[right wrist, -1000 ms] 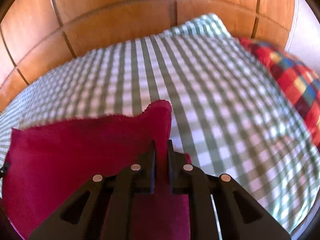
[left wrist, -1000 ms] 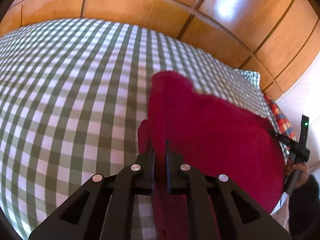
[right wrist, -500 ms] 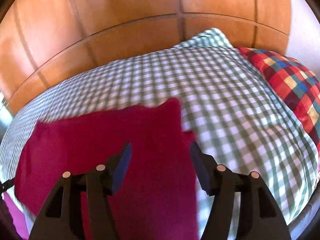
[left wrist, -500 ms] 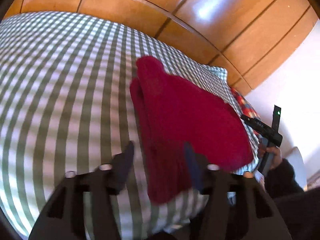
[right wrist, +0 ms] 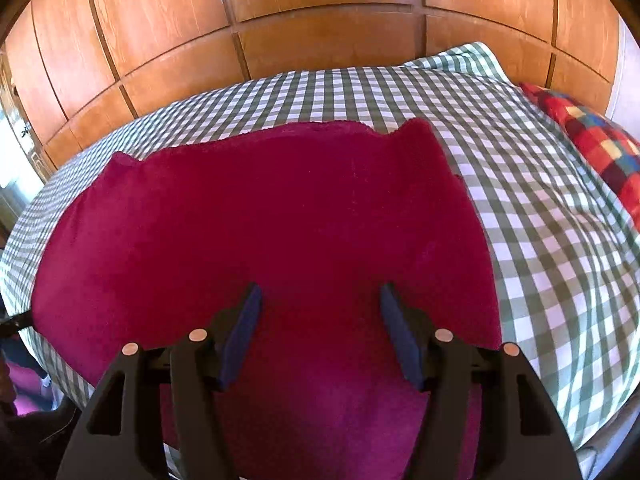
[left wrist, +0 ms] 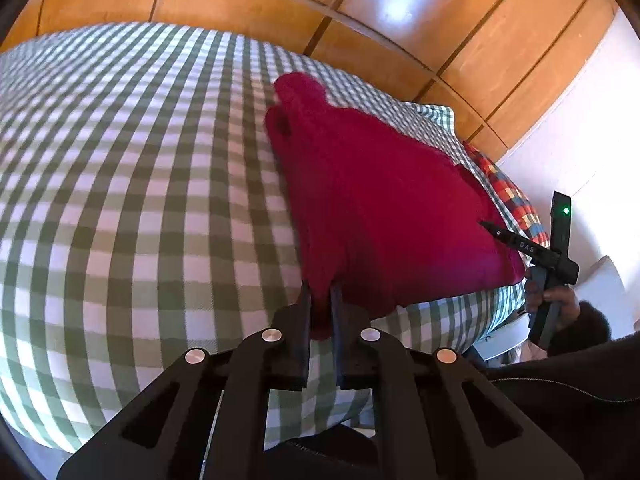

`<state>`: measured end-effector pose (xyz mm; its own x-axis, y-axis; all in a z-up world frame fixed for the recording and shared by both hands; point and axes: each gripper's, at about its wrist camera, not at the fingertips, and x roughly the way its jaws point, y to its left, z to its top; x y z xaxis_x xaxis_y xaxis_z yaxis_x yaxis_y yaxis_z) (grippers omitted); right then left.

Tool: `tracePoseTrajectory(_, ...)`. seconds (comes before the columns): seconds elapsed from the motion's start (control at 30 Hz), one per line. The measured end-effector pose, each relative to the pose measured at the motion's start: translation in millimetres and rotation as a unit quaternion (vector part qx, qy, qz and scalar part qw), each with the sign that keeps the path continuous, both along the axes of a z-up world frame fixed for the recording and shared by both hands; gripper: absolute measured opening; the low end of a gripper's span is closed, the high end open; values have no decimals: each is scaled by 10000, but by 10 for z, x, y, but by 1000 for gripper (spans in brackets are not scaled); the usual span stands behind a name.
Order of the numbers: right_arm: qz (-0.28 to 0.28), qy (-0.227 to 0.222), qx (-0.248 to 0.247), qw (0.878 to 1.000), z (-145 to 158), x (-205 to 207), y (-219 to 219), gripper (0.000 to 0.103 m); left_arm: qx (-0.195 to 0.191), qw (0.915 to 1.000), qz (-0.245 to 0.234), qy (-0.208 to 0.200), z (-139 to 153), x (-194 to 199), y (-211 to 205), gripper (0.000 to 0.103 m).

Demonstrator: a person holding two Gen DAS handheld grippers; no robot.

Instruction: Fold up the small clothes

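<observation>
On the bed, in the left wrist view, the left tongs (left wrist: 320,300) were closed down on the near edge of the red garment (left wrist: 380,200), a fold of the cloth pinched between the two dark fingers (left wrist: 302,320); the jaws had just been closing onto it. From that grip the garment ran away toward one o'clock across the green-and-white checked bedspread (left wrist: 140,200), its far tip bunched into a rounded lump near twelve o'clock. At three o'clock the right tongs (left wrist: 494,230) reached over the garment's far side, gripped by a hand (left wrist: 554,300) with a dark sleeve (left wrist: 592,328) behind it; a green light glowed on the upright part of that tool. A multicoloured plaid pillow (left wrist: 516,196) lay just beyond the garment at two o'clock, and orange-brown wooden panels (left wrist: 400,8) filled the top of the view.

In the right wrist view, the right tongs (right wrist: 320,320) stood wide, their blue-padded fingers (right wrist: 242,328) well apart, with the red garment (right wrist: 280,220) lying flat beneath and between them, not pressed by either pad. The garment spread broadly from nine o'clock to about two o'clock over the checked bedspread (right wrist: 540,220), its far edge uneven, and its near edge ran out of the picture at six o'clock. The plaid pillow (right wrist: 592,148) sat at two o'clock against the wooden panels (right wrist: 320,20).
</observation>
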<state>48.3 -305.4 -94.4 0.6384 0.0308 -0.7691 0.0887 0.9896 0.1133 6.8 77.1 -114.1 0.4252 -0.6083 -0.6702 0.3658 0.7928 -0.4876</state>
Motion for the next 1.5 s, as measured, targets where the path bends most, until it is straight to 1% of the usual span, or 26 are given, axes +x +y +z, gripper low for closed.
tracePoseTrajectory(0.07,-11,-24,-27,10000,11,-12,12,61,-69,10000,27,19,-15,-16,42,7)
tracePoseTrajectory(0.17,-40,-49,7,10000,26,-18,6,61,-132,9999,44,45,42,-35,83,8)
tracePoseTrajectory(0.23,-37,-48,27,10000,31,-22,-5,61,-199,9996,187,103,96,-45,165,8)
tracePoseTrajectory(0.3,-31,-23,57,10000,67,-38,-4,62,-229,9989,415,2,202,-75,268,8)
tracePoseTrajectory(0.4,-41,-12,192,9998,186,-98,-68,62,-333,9980,519,-160,341,-88,330,8)
tracePoseTrajectory(0.53,-271,-136,388,9988,389,-370,-341,62,-354,9981,195,-462,515,-120,94,8)
tracePoseTrajectory(0.57,-384,-133,478,9980,431,-483,-461,60,-329,9982,99,-496,522,-119,19,8)
tracePoseTrajectory(0.6,-458,-116,523,9975,454,-568,-544,54,-319,9982,0,-513,524,-121,-61,8)
tracePoseTrajectory(0.67,-576,-21,649,9962,476,-764,-715,49,-283,9978,-212,-553,523,-112,-227,8)
tracePoseTrajectory(0.73,-572,62,807,9951,469,-896,-796,45,-207,9975,-353,-578,513,-89,-359,8)
tracePoseTrajectory(0.8,-572,188,778,9952,412,-992,-813,44,-166,9974,-437,-547,483,-43,-461,8)
tracePoseTrajectory(0.93,-617,374,910,9932,215,-970,-779,43,-73,9978,-471,-470,401,21,-598,8)
tracePoseTrajectory(0.97,-595,410,943,9929,165,-940,-744,34,-10,9977,-482,-470,380,23,-616,8)
tracePoseTrajectory(1.0,-582,452,909,9931,137,-911,-720,12,58,9976,-490,-482,366,20,-634,8)
tracePoseTrajectory(1.07,-548,471,682,9951,134,-900,-662,9,348,9973,-464,-452,300,9,-652,8)
tracePoseTrajectory(1.1,-523,513,469,9962,124,-911,-654,9,455,9975,-404,-366,242,8,-645,8)
tracePoseTrajectory(1.13,-511,589,360,9963,91,-910,-661,9,441,9980,-366,-279,191,9,-621,8)
tracePoseTrajectory(1.2,-519,784,313,9951,-25,-899,-694,9,300,9992,-265,-60,65,1,-557,8)
tracePoseTrajectory(1.27,-518,827,330,9947,-53,-888,-678,10,137,9998,-176,3,63,-13,-493,8)
tracePoseTrajectory(1.3,-518,819,347,9947,-33,-883,-675,14,78,9998,-164,-42,116,-26,-469,8)
tracePoseTrajectory(1.33,-531,805,371,9946,-4,-885,-686,22,-11,9997,-175,-151,205,-43,-438,8)
tracePoseTrajectory(1.37,-594,752,385,9947,55,-894,-718,36,-53,9996,-178,-221,259,-46,-419,8)
tracePoseTrajectory(1.4,-653,628,372,9952,142,-887,-751,43,-97,9993,-156,-314,333,-30,-385,8)
tracePoseTrajectory(1.43,-690,528,382,9955,194,-895,-768,46,-120,9992,-76,-361,386,12,-351,8)
tracePoseTrajectory(1.47,-715,346,423,9959,292,-889,-779,50,-138,9992,9,-373,414,66,-327,10)
tracePoseTrajectory(1.5,-687,240,426,9964,353,-860,-762,56,-175,9990,152,-372,431,147,-278,20)
